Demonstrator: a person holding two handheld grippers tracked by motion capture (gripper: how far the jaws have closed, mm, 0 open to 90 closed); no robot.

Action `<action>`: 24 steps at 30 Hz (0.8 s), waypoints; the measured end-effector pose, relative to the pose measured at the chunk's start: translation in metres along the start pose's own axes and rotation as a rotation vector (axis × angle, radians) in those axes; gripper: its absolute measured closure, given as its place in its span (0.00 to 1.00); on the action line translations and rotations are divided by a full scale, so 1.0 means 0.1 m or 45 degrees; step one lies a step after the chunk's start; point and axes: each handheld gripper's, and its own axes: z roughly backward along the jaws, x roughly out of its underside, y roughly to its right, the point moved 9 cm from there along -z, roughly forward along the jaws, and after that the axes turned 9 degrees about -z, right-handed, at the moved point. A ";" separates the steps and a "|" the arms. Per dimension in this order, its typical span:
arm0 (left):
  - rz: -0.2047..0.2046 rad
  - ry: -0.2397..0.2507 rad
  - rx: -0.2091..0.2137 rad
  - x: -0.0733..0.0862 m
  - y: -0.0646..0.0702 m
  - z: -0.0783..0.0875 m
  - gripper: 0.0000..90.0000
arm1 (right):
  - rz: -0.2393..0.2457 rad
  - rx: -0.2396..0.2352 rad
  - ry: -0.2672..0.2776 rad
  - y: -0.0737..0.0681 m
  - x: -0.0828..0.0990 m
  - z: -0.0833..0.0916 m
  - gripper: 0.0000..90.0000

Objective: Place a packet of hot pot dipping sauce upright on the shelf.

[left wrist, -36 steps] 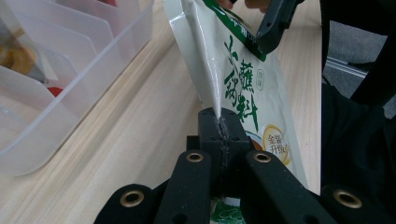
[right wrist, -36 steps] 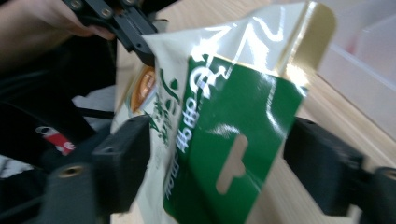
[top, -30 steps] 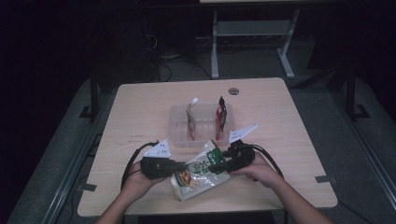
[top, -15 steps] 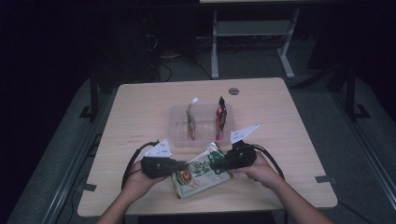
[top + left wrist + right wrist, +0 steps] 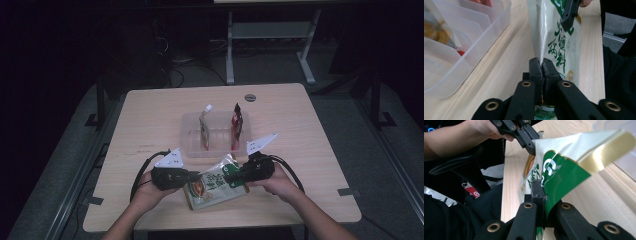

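Observation:
A green and cream snack pouch (image 5: 214, 183) hangs between both grippers over the table's front edge. My left gripper (image 5: 192, 175) is shut on the pouch's left edge; in the left gripper view its jaws pinch the pouch (image 5: 554, 42) edge-on at the left gripper (image 5: 542, 65). My right gripper (image 5: 231, 176) is shut on the pouch's right side, and in the right gripper view the right gripper (image 5: 541, 187) clamps the green panel of the pouch (image 5: 564, 167). Farther along that view the left gripper (image 5: 530, 138) holds the opposite edge.
A clear plastic divided tray (image 5: 192, 145) sits mid-table just behind the pouch, with a pale packet (image 5: 204, 127) and a red packet (image 5: 236, 121) standing upright in it. Its wall (image 5: 461, 45) lies close to the left gripper. A small round disc (image 5: 250, 97) lies near the far edge.
The pouch has been lifted and shifted slightly between the two grippers, its right end raised a little. Both grippers keep their hold.

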 end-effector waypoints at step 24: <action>-0.023 0.023 -0.091 -0.18 -0.05 0.01 1.00 | 0.048 -0.102 0.111 -0.29 -0.19 0.09 1.00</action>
